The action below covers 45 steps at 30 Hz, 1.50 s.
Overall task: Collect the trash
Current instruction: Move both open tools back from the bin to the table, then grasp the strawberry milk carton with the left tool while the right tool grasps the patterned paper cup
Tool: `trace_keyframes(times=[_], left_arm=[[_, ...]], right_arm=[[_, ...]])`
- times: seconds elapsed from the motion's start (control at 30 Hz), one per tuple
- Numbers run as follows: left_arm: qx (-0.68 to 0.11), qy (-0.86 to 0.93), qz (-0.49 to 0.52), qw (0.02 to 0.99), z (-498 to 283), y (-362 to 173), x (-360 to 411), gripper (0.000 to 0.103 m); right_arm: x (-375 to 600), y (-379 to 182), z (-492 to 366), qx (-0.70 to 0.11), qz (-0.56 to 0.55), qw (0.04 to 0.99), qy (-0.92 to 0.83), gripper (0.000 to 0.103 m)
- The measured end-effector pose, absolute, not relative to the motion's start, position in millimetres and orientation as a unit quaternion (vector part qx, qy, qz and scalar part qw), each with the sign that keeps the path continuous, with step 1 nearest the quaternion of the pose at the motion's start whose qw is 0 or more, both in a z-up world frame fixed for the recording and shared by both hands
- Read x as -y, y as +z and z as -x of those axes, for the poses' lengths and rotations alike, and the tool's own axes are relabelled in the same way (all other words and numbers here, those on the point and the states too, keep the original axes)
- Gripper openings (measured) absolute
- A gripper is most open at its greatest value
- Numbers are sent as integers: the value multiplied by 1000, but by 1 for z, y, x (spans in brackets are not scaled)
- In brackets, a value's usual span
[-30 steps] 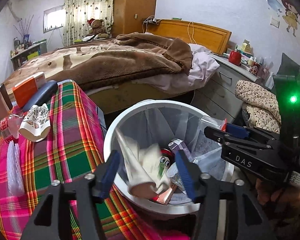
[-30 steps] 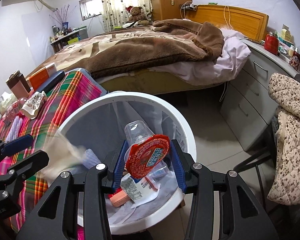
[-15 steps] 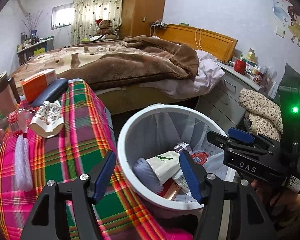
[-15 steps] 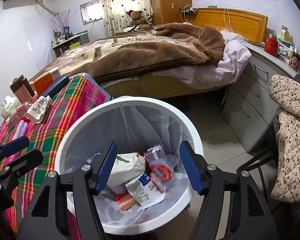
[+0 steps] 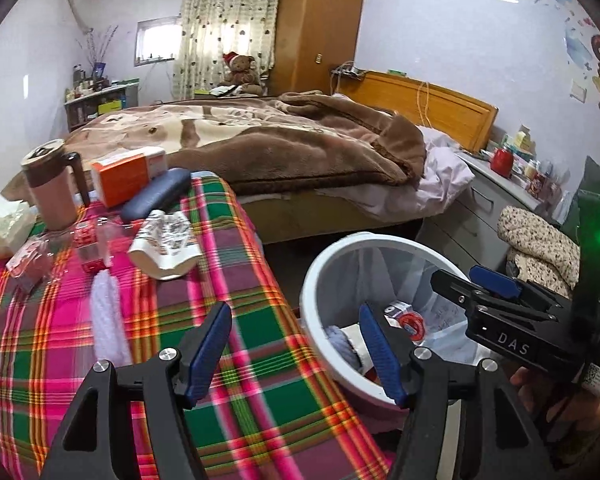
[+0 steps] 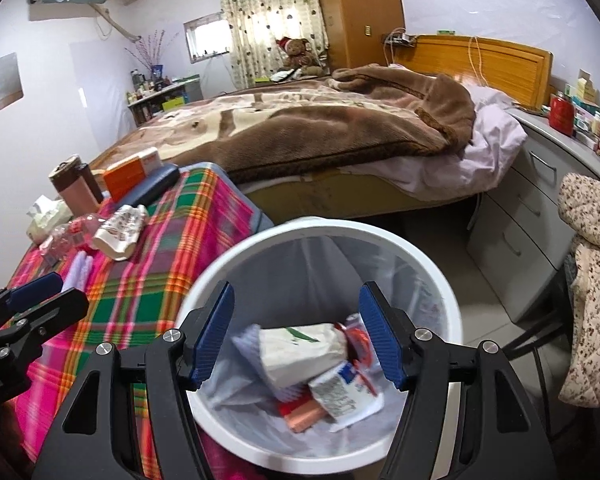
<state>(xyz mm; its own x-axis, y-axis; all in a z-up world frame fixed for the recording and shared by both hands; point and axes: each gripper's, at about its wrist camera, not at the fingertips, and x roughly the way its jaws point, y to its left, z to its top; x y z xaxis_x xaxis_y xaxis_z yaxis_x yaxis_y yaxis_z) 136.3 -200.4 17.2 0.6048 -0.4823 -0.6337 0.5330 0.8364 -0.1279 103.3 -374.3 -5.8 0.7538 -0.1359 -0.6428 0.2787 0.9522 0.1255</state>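
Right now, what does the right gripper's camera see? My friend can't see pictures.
The open, empty right gripper hangs over a white trash bin with wrappers and cartons inside. Left of it, a plaid table holds more litter, and a bed stands behind.

We found the near stretch of the plaid counter (image 5: 240, 408) bare, leaving free passage there. Farther back a crumpled wrapper (image 5: 166, 242), a clear bottle (image 5: 56, 248), a mug (image 5: 52, 188) and an orange box (image 5: 126, 174) crowded it. The white bin (image 6: 440, 280) stood just beside the counter's edge, its mouth unobstructed above the litter; the bed (image 6: 300, 128) walled off the space behind.
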Motion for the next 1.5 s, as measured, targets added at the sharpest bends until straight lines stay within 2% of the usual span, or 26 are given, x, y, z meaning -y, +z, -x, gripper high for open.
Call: trace_keyframes(times=[0.67, 1.5], left_arm=[[-331, -179, 12, 927, -187, 21, 83, 66], [-371, -60, 37, 926, -306, -13, -46, 71]], right_arm=[[298, -2, -153, -330, -86, 939, -37, 66], [246, -34, -261, -397, -70, 915, -11, 66]])
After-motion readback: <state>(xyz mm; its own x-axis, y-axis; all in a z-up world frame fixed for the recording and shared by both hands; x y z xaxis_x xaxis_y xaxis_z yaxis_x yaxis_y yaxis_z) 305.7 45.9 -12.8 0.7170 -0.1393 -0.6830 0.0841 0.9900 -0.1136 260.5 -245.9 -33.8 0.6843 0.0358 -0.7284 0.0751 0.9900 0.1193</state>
